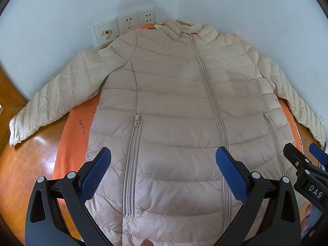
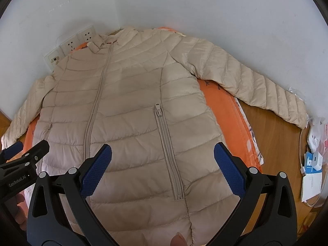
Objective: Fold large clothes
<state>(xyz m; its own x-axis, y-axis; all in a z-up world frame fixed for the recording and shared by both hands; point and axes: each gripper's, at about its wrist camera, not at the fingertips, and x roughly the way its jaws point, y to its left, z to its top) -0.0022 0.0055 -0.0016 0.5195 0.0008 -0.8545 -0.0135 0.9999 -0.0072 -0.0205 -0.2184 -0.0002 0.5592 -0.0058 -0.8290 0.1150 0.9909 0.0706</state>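
Note:
A beige quilted puffer jacket point(image 1: 174, 106) point(image 2: 127, 106) lies flat, front up and zipped, on an orange cloth point(image 1: 69, 143) point(image 2: 231, 114), collar toward the wall. Both sleeves spread out sideways: the left sleeve point(image 1: 47, 104) and the right sleeve point(image 2: 246, 82). My left gripper point(image 1: 163, 155) hovers open above the lower hem area, left of the centre zip. My right gripper point(image 2: 163, 153) hovers open above the lower right front, straddling a pocket zip point(image 2: 168, 143). Each gripper shows in the other's view: the right gripper point(image 1: 301, 153) and the left gripper point(image 2: 30, 145). Nothing is held.
A white wall with a row of sockets point(image 1: 125, 26) stands behind the collar. The wooden table point(image 1: 26, 164) point(image 2: 276, 143) shows on both sides. Boxes, a cable and papers point(image 2: 311, 164) lie at the right edge. A plastic bag point(image 2: 297, 92) sits near the right cuff.

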